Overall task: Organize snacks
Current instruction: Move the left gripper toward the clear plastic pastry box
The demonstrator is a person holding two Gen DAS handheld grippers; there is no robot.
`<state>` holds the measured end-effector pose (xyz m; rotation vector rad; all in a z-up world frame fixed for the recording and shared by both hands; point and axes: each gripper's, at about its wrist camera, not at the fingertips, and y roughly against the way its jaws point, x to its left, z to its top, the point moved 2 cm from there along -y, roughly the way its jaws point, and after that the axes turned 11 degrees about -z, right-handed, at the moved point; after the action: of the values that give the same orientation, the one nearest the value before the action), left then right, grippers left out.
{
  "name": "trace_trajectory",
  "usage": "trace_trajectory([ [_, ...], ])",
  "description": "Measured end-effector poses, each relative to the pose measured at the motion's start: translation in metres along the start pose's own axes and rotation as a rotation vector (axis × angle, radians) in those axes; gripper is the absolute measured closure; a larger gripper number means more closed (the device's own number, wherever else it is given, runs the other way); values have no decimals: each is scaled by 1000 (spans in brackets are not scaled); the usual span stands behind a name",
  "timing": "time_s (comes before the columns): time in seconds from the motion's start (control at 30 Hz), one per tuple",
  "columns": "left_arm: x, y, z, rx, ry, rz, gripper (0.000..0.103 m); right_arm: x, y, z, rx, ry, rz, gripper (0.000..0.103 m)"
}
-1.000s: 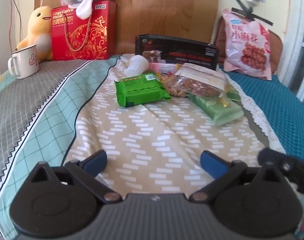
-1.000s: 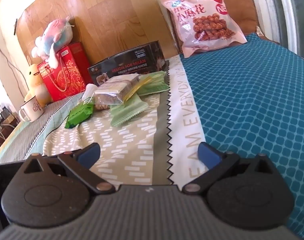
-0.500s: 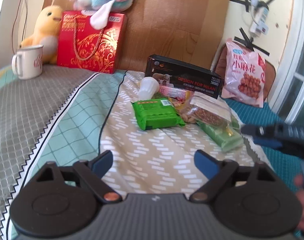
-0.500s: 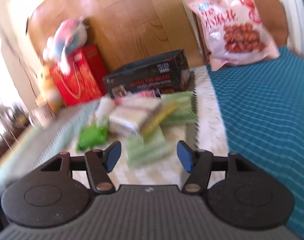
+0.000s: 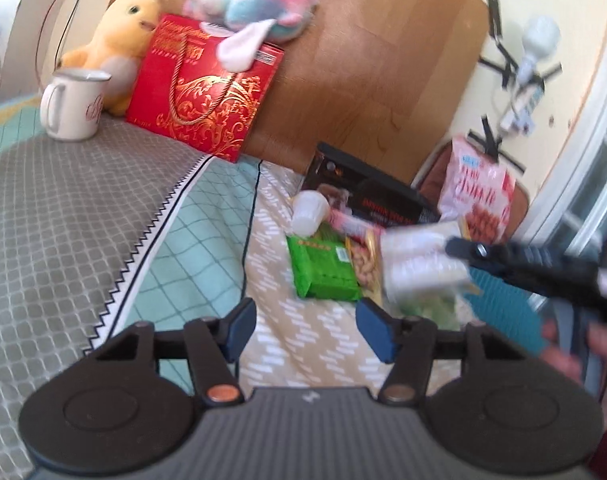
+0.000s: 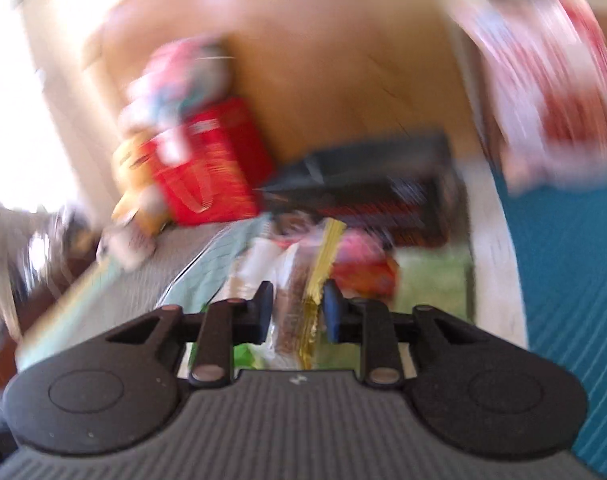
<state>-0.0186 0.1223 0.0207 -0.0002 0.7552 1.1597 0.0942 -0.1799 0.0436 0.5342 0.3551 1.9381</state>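
Clear snack pouch (image 6: 299, 312), 12 o'clock, between closing right gripper (image 6: 295, 308) jaws, seemingly gripped; left gripper (image 5: 305, 326) closing empty. Next: lift clear, sort.

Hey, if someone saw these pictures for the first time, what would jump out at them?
Probably the red gift bag against the wooden board at the back, with a pastel plush on top and a yellow duck plush beside it. Next, the right gripper, jaws closing with a clear snack packet between them, over the snack pile.
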Motion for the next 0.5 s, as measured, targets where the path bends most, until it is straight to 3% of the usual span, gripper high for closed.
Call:
trace_trajectory([
  [0.1,14,8,7,-12,80,-50,47,61,31,-22,-72,371,21,80],
  [0.2,21,12,7,-7,113,-62,47,104,46,-62,-22,588,123,80],
  [0.23,23,13,6,-3,117,-67,47,113,48,-71,14,615,174,77],
  [0.33,18,14,3,17,110,-91,47,119,57,-85,35,620,227,43],
  [0.4,14,15,0,34,88,-104,47,108,62,-79,31,576,255,41],
  [0.5,10,11,-5,85,77,-144,47,86,59,-66,39,492,230,36],
])
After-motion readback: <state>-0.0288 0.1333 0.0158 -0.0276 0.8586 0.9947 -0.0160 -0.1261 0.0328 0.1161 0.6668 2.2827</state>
